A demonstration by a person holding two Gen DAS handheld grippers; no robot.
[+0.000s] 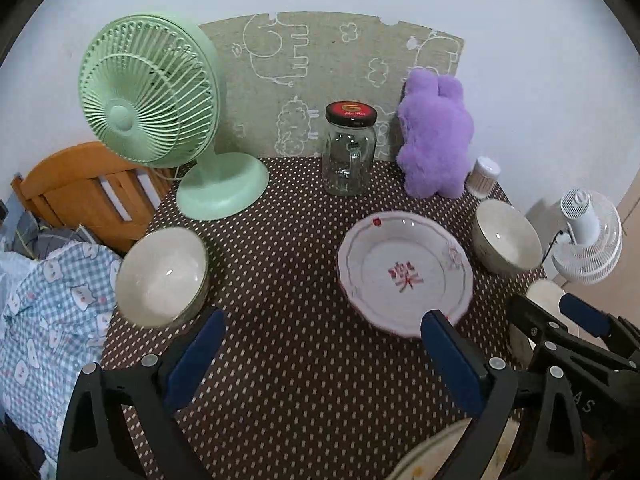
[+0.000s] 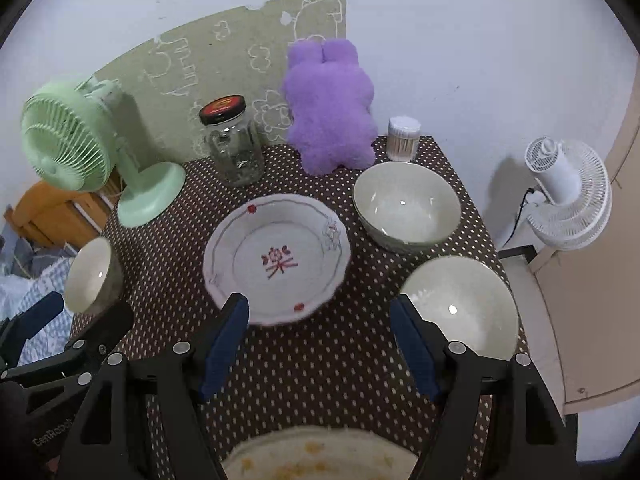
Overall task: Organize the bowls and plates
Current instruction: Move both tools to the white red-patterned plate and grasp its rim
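Observation:
A white flowered plate lies mid-table. One pale bowl sits at the left edge, one at the back right, one at the near right. A second plate with yellow marks lies at the near edge below the grippers. My left gripper is open and empty, over the table between the left bowl and the flowered plate. My right gripper is open and empty, just in front of the flowered plate; it also shows in the left wrist view.
A green fan, a glass jar with a dark lid, a purple plush toy and a cotton-swab tub stand along the back. A white fan stands off the table's right side. A wooden chair and checked bedding lie left.

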